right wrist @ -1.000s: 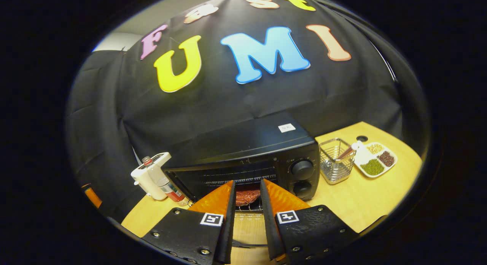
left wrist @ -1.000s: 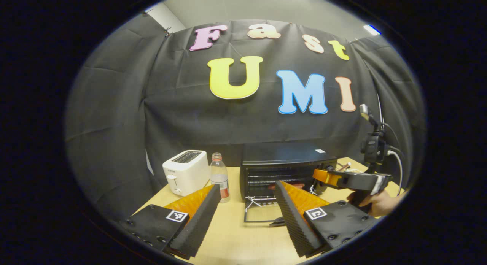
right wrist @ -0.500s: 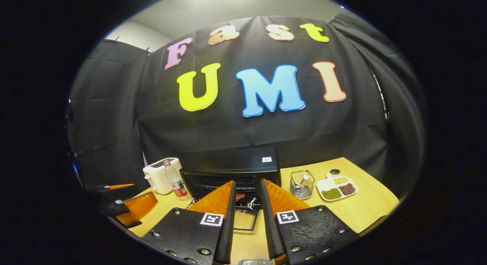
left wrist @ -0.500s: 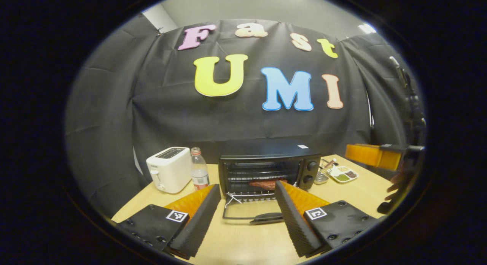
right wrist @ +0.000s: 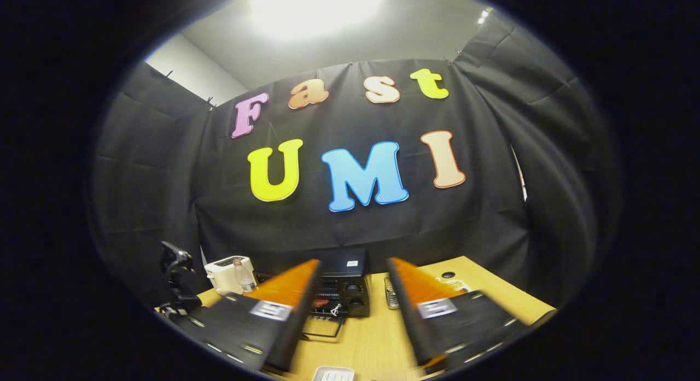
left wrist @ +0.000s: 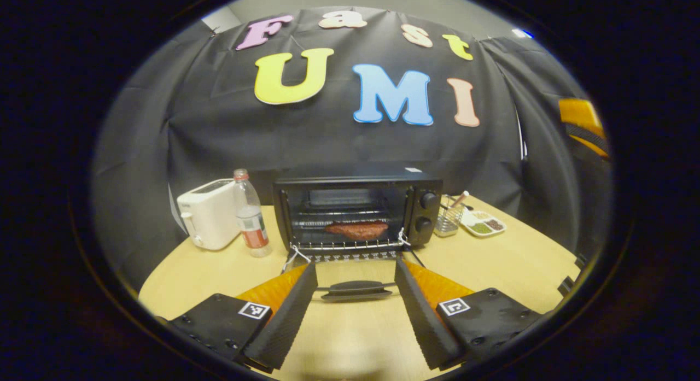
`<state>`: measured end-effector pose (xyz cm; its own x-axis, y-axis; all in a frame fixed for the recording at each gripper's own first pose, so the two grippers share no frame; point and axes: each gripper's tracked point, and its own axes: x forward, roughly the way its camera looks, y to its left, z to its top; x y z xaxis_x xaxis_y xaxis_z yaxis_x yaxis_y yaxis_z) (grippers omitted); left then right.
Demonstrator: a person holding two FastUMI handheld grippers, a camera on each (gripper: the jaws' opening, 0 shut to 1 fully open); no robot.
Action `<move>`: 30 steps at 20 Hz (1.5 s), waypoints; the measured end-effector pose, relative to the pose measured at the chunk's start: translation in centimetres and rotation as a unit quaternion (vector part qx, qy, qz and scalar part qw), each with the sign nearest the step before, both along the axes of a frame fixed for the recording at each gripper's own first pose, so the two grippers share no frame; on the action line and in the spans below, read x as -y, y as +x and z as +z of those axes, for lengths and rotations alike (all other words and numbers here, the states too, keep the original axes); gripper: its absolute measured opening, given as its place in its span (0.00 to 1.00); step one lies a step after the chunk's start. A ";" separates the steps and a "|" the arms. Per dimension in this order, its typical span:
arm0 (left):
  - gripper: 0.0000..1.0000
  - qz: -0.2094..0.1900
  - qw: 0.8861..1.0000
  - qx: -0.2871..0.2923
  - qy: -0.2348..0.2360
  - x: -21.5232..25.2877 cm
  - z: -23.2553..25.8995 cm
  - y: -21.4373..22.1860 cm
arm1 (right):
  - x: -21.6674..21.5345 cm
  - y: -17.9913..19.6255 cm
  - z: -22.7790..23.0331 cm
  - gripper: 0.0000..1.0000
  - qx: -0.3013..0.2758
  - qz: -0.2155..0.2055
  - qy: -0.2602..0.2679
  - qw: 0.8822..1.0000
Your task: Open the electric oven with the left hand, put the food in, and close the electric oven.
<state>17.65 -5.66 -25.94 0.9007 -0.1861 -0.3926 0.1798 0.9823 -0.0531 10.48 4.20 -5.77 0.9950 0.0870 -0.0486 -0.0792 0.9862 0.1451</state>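
1. Oven door handle (left wrist: pixel 356 289) first: it is sitting right between the left gripper (left wrist: pixel 354 310)'s two fingers, just ahead of the tips, and those fingers are standing wide apart with nothing held between them.
2. Going by that, the food step looks finished and the closing step is the one coming up; the door (left wrist: pixel 355 274) is lying folded down flat toward the gripper.
3. For the next move, I judge the left gripper is needing to get under or onto that handle and swing the door up and away until it shuts against the oven (left wrist: pixel 358 211).
4. Just beyond the door, the food (left wrist: pixel 356 229), a reddish-brown piece, is resting on the wire rack (left wrist: pixel 350 244) inside the open cavity.
5. Over on the right gripper (right wrist: pixel 350 315), the fingers are also spread wide and carrying nothing, riding high and well back, with the oven far ahead and low between them.
6. Wooden tabletop (left wrist: pixel 492 255) is carrying everything: ahead and left of the left gripper, a bottle (left wrist: pixel 249 217) and a white toaster (left wrist: pixel 206 221); ahead and right, a wire basket (left wrist: pixel 449 217) and a divided dish (left wrist: pixel 484 225).
7. Farthest off, black cloth (left wrist: pixel 219 124) is walling the booth, with a bright ceiling light (right wrist: pixel 311 9) glaring above.
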 end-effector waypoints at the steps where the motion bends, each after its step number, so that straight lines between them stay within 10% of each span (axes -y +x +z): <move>1: 0.96 -0.006 1.000 -0.009 0.002 0.5 -1.1 0.0 | 0.7 -0.1 0.0 0.76 0.001 -0.010 -0.009 1.000; 3: 0.97 -0.012 0.999 -0.029 0.008 1.4 -3.5 0.4 | 1.7 -0.8 0.3 0.98 -0.003 -0.026 -0.019 0.999; 17: 1.00 0.016 0.986 -0.157 0.050 2.8 -13.5 2.6 | 7.4 -3.8 1.6 0.98 -0.009 -0.123 -0.040 0.992; 30: 1.00 0.030 0.990 -0.126 0.062 2.2 -12.0 3.7 | 6.3 -3.2 0.7 0.98 -0.027 -0.099 -0.039 0.994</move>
